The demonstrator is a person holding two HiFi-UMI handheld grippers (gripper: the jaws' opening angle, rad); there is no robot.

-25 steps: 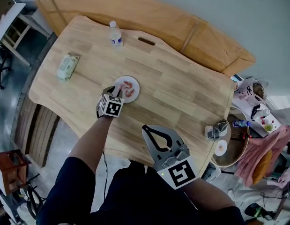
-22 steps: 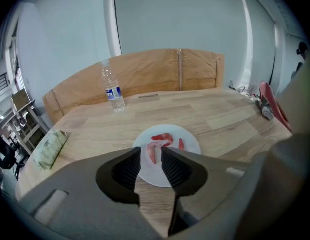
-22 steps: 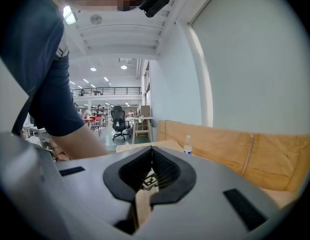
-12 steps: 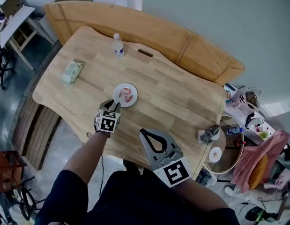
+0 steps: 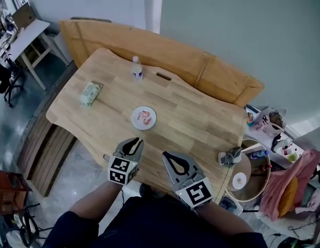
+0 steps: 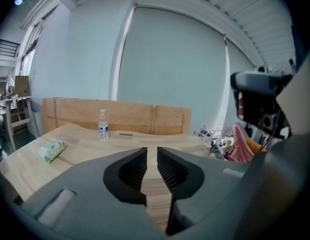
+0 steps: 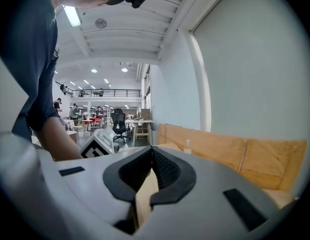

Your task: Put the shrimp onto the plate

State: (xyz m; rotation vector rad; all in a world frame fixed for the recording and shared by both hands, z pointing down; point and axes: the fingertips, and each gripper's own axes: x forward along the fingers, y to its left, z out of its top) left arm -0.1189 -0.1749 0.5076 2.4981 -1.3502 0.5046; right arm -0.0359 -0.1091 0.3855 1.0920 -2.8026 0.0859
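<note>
Pulled back to lower centre, my left gripper point(image 5: 134, 141) sits nearer the shrimp point(image 5: 145, 117), which lies on the plate point(image 5: 135, 123) further up the worktop point(image 5: 191, 112). Its empty fingers are closing; the right gripper point(image 5: 169, 155) has its fingers pressed together.

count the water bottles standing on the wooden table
1: the water bottle stands upright near the far edge of the wooden table, beyond the plate. Nothing on the tabletop looks able to hide another.

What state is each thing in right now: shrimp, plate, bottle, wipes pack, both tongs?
plate: flat on the table, not held.
shrimp: lying on the plate.
bottle: upright, capped.
wipes pack: lying flat.
left tongs: closing, narrow gap, nothing between them.
right tongs: shut, empty.
</note>
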